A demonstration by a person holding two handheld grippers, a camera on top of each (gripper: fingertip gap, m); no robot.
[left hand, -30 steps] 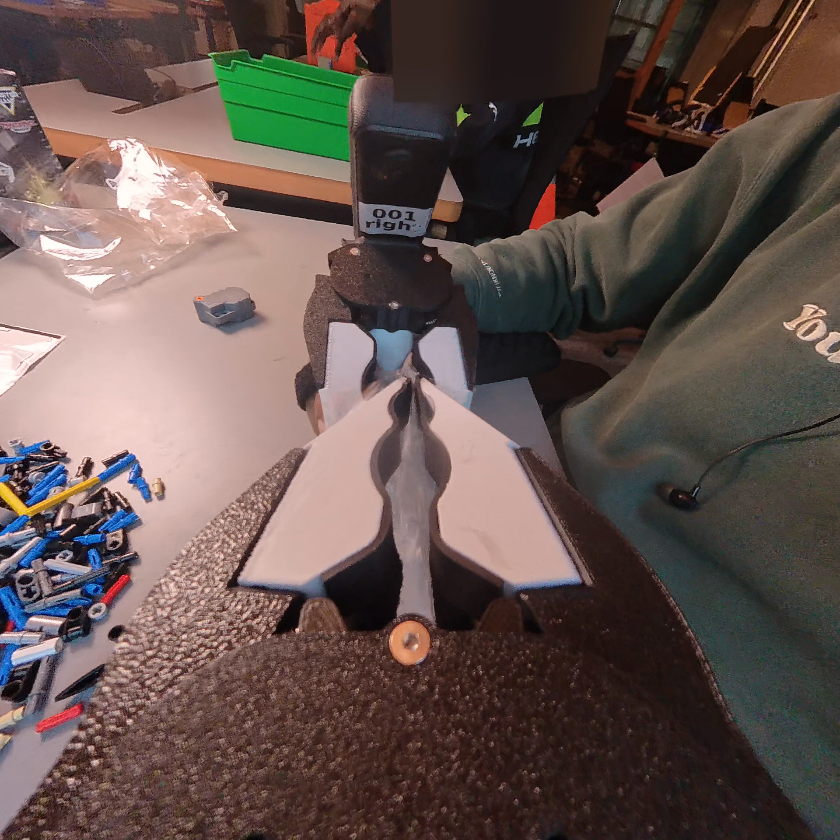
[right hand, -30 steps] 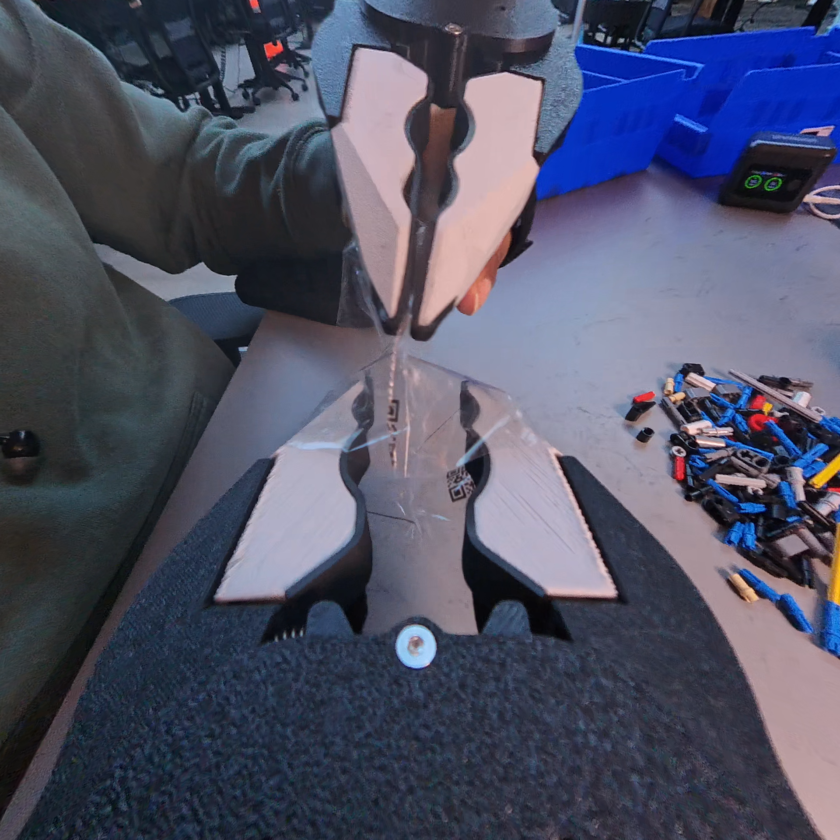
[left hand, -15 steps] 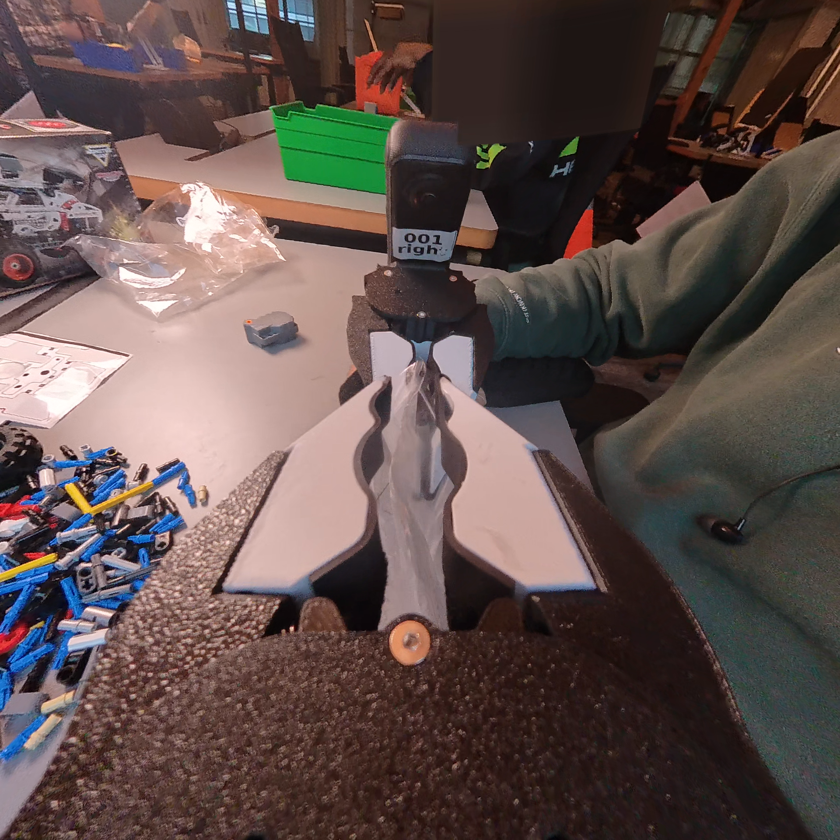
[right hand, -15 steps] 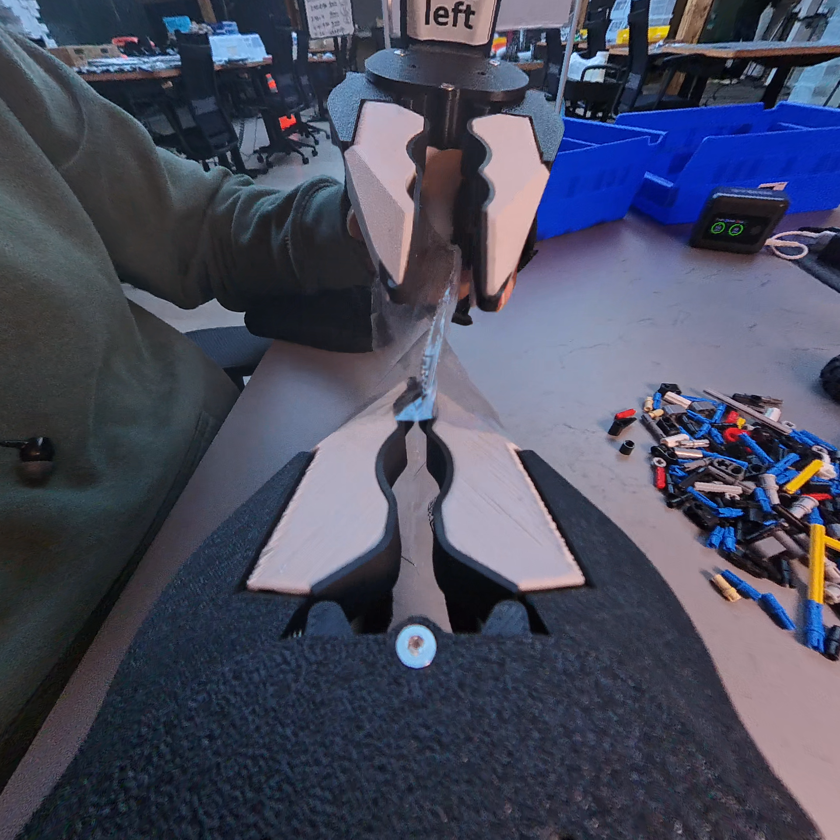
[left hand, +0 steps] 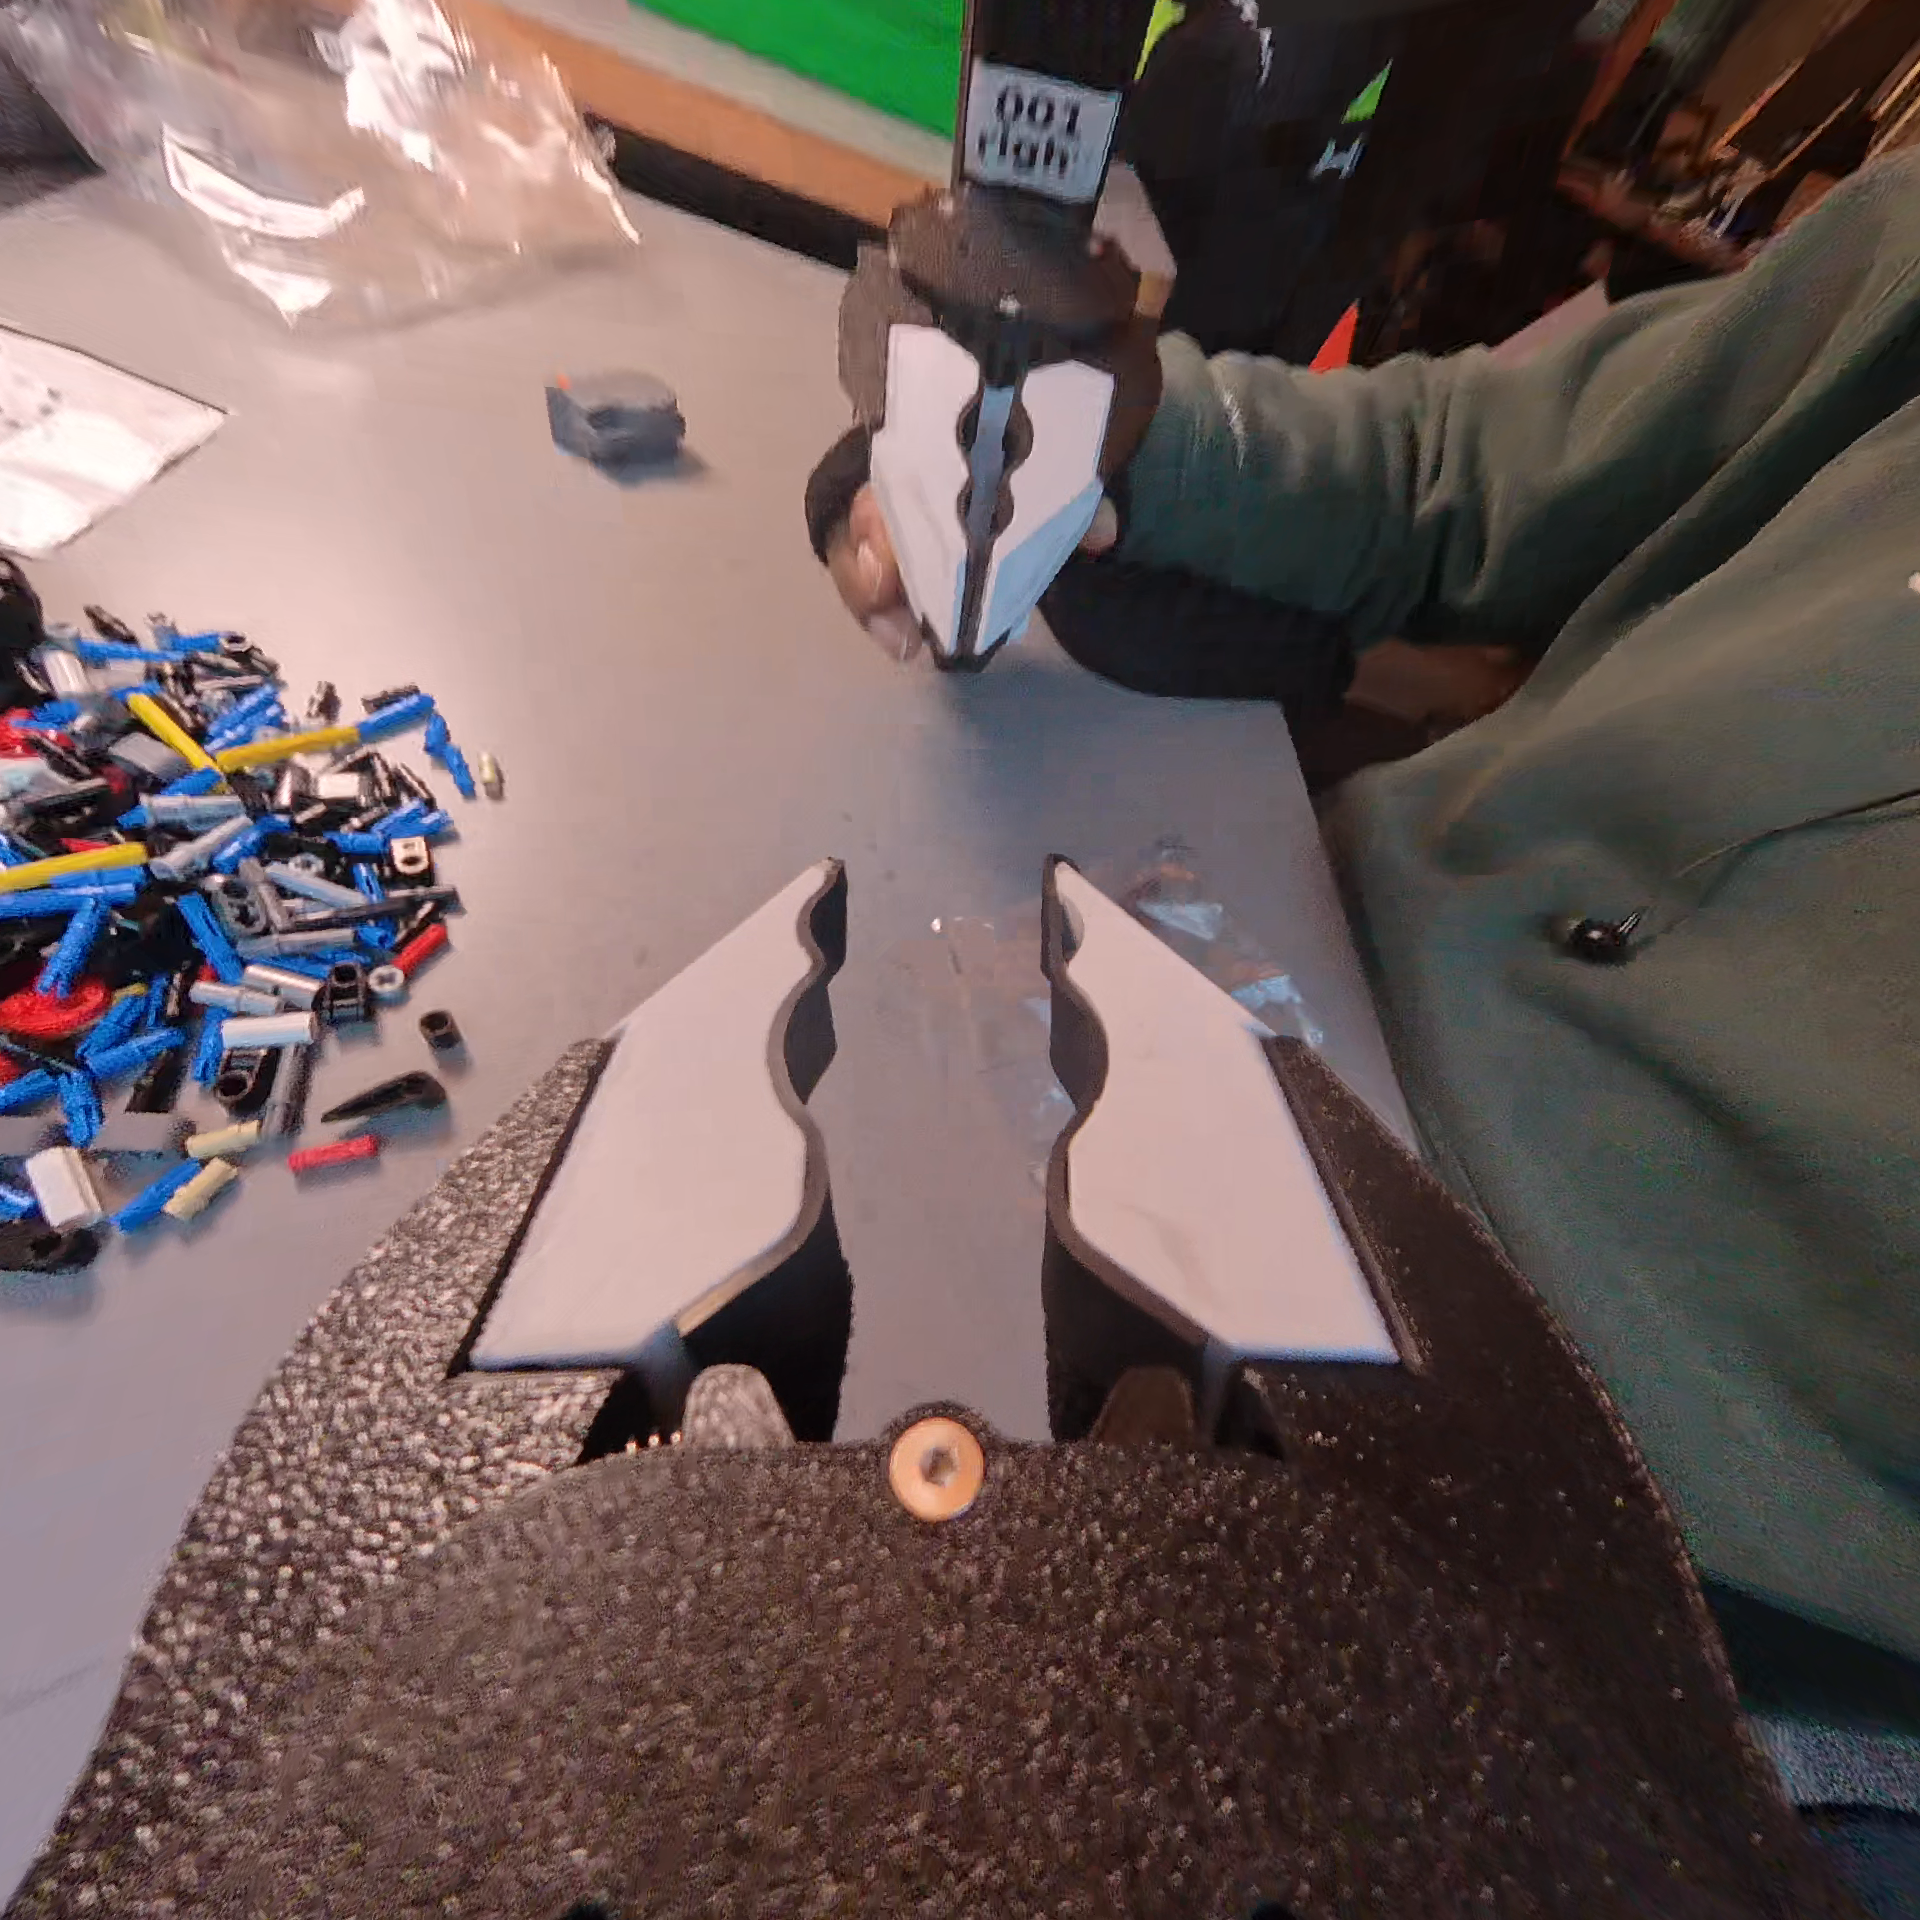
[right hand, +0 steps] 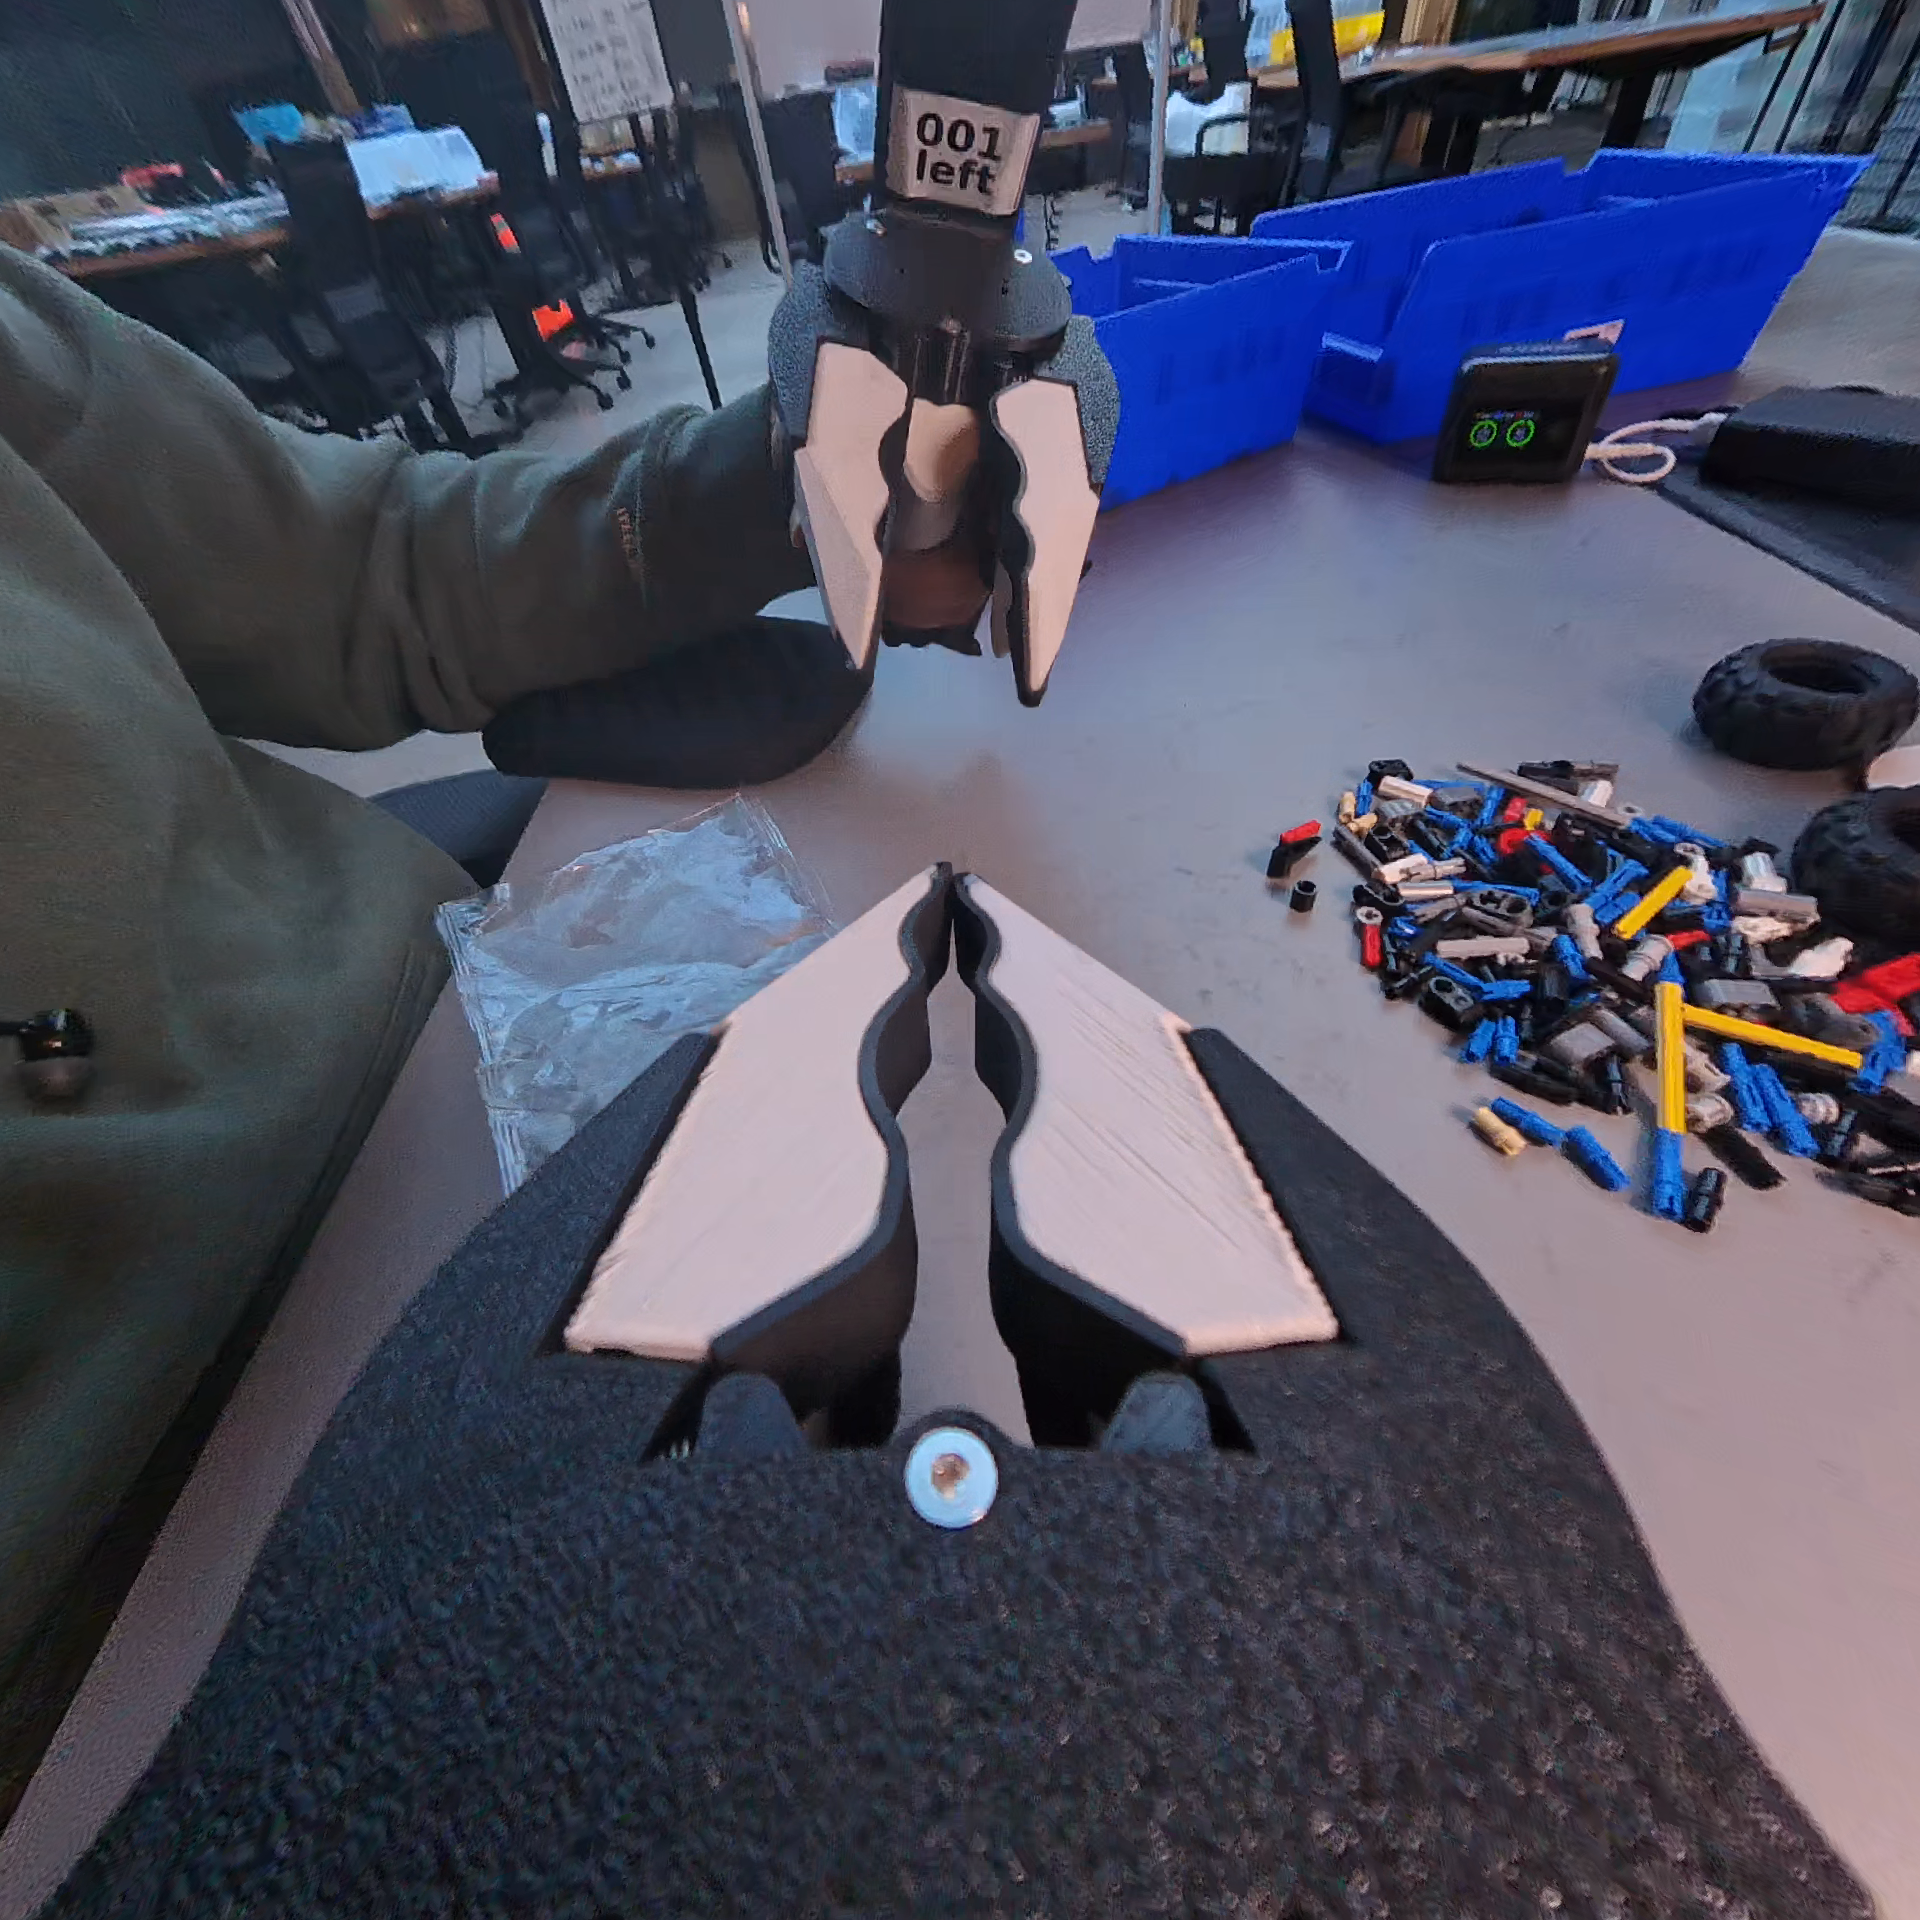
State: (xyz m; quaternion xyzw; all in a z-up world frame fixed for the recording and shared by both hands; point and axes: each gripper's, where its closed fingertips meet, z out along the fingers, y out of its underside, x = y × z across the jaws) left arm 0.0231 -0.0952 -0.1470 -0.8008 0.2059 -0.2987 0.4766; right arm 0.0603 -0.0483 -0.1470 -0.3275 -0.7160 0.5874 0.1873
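Note:
A small empty clear plastic bag (right hand: 623, 956) lies flat on the grey table near its front edge, by the person's green sweater. In the left wrist view the bag (left hand: 1184, 920) lies under and just right of my left gripper (left hand: 945, 873), which is open and empty above it. My right gripper (right hand: 951, 878) is shut and empty, just right of the bag. The two grippers face each other, tips apart; the right gripper (left hand: 971, 655) shows shut in the left view, and the left gripper (right hand: 940, 675) shows open in the right view.
A pile of small blue, black, yellow and red building parts (right hand: 1621, 966) lies beside the grippers, also in the left view (left hand: 208, 883). Two black tyres (right hand: 1803, 701), blue bins (right hand: 1558, 260), a small screen device (right hand: 1522, 416), a grey block (left hand: 613, 416) and crumpled clear bags (left hand: 312, 156) lie farther off. Spacing between my two grippers at the tips: around 7 cm. Between my right fingertips and the grey block (left hand: 613, 416) there is roughly 25 cm.
Both grippers held the clear bag stretched between them. Now the bag lies on the table, the left gripper has opened, the right has let go and is shut, and the grippers have drawn apart.

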